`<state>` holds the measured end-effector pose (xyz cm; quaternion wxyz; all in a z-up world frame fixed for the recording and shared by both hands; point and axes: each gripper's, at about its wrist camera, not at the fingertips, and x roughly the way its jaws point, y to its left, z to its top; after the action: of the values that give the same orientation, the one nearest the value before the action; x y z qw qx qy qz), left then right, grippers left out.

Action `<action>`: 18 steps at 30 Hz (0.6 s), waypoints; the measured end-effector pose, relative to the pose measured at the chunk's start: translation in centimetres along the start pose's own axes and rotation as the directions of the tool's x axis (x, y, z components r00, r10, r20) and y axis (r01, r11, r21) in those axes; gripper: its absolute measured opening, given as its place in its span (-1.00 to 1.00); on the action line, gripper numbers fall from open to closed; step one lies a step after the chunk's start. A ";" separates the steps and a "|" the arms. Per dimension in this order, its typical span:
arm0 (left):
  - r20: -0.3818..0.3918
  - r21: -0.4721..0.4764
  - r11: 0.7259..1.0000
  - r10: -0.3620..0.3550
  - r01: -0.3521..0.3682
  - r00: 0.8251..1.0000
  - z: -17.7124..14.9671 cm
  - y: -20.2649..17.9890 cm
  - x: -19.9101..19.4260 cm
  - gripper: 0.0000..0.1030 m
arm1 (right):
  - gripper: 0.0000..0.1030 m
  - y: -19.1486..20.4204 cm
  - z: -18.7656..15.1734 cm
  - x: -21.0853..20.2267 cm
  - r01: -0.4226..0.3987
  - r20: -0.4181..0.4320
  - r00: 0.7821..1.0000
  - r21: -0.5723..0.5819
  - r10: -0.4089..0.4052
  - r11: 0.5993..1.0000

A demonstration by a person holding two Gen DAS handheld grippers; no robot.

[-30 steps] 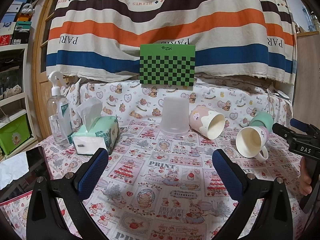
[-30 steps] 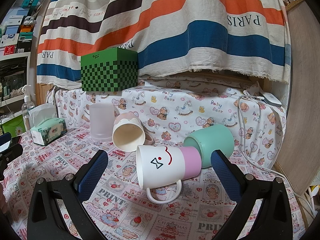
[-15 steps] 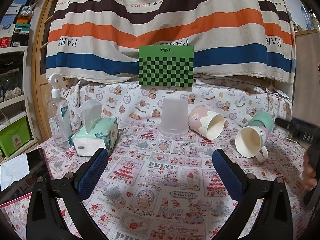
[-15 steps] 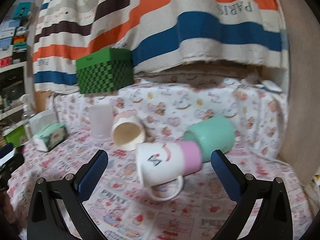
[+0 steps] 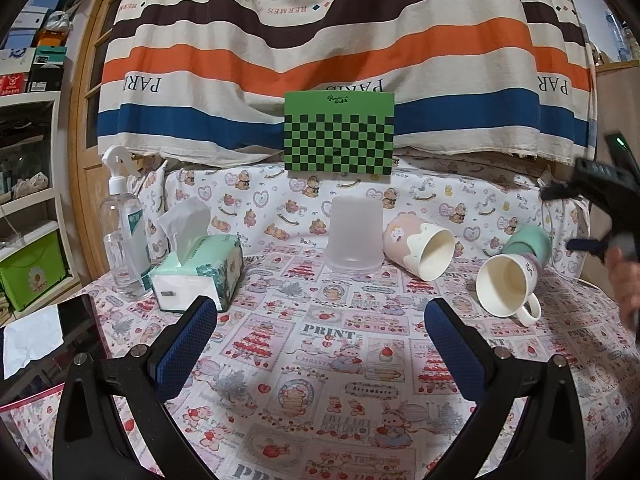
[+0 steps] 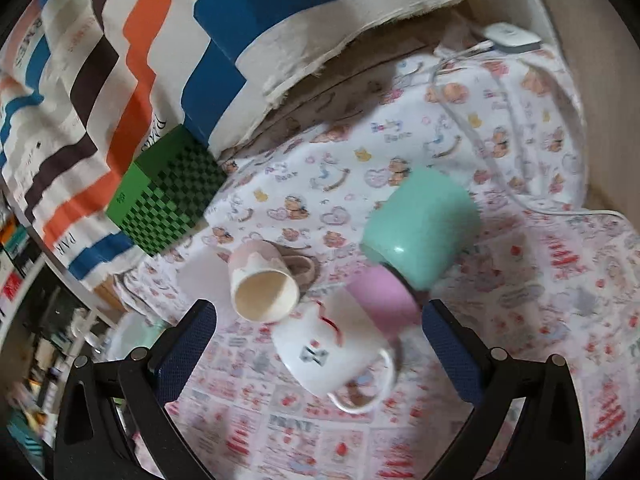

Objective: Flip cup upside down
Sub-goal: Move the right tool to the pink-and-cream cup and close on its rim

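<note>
Your right-wrist view is tilted and blurred.
The white-and-pink ceramic mug lies on its side on the counter between your empty, spread right gripper; left gripper gapes too.

On my left a clear spray bottle stood beside a mint tissue pack on the printed tablecloth. Behind, a green checkered box sat before the striped curtain.
</note>
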<state>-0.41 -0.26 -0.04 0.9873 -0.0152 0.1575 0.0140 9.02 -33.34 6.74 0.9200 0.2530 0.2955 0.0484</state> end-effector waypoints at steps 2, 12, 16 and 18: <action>0.004 -0.009 0.999 0.047 -0.047 0.999 0.1 0.2 0.0 1.00 | 1.00 1.8 1.5 1.9 -0.065 -0.087 0.994 -0.057 0.060 0.996; 0.001 -0.019 0.998 0.068 -0.068 0.998 0.1 0.6 0.0 1.00 | 1.00 10.4 4.0 15.7 -0.050 -0.393 0.913 -0.373 -0.109 0.926; 0.004 -0.008 0.998 0.054 -0.054 0.999 0.2 0.2 -0.1 1.00 | 1.00 12.2 4.1 19.5 -0.025 -0.417 0.896 -0.397 -0.156 0.917; 0.002 -0.014 0.999 0.052 -0.052 0.999 0.2 0.3 -0.1 1.00 | 1.00 12.8 4.0 21.6 -0.010 -0.438 0.879 -0.416 -0.191 0.909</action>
<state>-0.43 0.05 0.18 0.9867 -0.0178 0.1565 0.0408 29.77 -18.85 4.63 0.8543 0.0228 0.5041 0.1243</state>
